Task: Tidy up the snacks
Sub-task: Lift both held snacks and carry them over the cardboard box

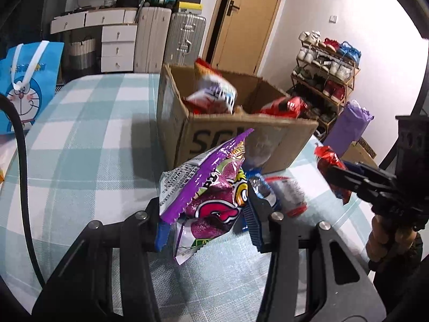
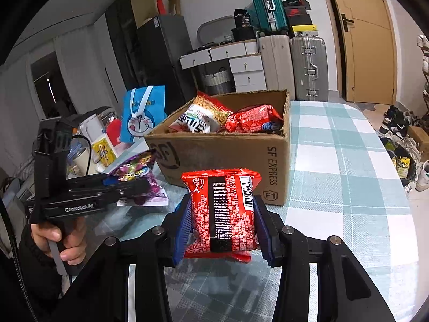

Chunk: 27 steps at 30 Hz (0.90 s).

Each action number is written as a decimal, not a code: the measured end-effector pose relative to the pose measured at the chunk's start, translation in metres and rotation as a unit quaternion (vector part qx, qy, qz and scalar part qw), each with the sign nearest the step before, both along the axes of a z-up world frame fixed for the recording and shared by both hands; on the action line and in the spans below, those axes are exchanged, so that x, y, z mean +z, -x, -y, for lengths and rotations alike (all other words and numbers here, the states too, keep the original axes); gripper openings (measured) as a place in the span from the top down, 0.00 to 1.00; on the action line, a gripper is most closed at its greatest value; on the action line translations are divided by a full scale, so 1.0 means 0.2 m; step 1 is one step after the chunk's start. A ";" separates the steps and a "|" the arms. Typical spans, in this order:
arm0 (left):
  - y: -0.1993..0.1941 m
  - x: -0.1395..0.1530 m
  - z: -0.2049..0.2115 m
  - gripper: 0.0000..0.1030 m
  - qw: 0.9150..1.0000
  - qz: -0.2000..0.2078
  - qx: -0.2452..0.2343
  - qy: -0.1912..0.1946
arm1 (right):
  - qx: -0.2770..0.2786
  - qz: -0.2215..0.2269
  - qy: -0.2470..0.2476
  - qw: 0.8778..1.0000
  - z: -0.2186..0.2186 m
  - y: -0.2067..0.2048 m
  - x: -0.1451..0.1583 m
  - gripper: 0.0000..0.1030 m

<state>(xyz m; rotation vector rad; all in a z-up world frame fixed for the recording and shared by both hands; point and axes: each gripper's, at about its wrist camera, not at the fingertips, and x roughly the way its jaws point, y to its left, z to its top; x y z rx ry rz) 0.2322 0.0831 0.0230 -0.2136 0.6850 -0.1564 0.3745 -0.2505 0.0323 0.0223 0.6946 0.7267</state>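
1. Two claws, two snack bags, one bag in each.
2. Left claw point(image 1: 207, 214): pressed tight on the purple bag point(image 1: 211, 187), near its bottom half. Bag sticks up and out past the blue pads, just in front of the cardboard box point(image 1: 241, 131).
3. Right claw point(image 2: 222, 221): pressed tight on the red bag point(image 2: 224, 214), one pad on each side. Bag stands up between the pads, with the box straight ahead and close.
4. Both bags look light, soft and puffy with air. Shiny and crinkly too, so likely slippery.
5. Probably crunchy food inside. Squeezing too hard could crush it or pop the bag.
6. Best place to grab, as a guess: the flat middle or a sealed edge, not a loose corner. Purple bag looks bent and floppy above the pads, so could wobble or slide.
7. Counting in the box: one white-and-orange noodle bag point(image 2: 201, 118) and one red bag with scales point(image 2: 253, 118), lying side by side. Maybe more under them, cannot tell.
8. One blue packet point(image 1: 261, 190) sits on the checked cloth point(image 1: 93, 123), just past the left claw's right pad.
9. One box only, open at the top, with room left beyond both claws.
10. Four bags counted clearly: two held, two in the box.
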 end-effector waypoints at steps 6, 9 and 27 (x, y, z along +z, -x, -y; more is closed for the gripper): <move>0.06 0.10 0.01 0.57 1.000 0.025 0.004 0.000 | -0.009 0.007 -0.016 1.000 0.03 0.01 0.03 0.57; 0.08 0.14 0.03 0.57 0.999 0.033 0.004 -0.002 | -0.016 0.011 -0.021 1.000 0.04 0.00 0.04 0.57; 0.06 0.36 0.06 0.57 0.998 0.068 0.012 -0.006 | -0.038 0.035 -0.038 0.998 0.06 -0.04 0.20 0.57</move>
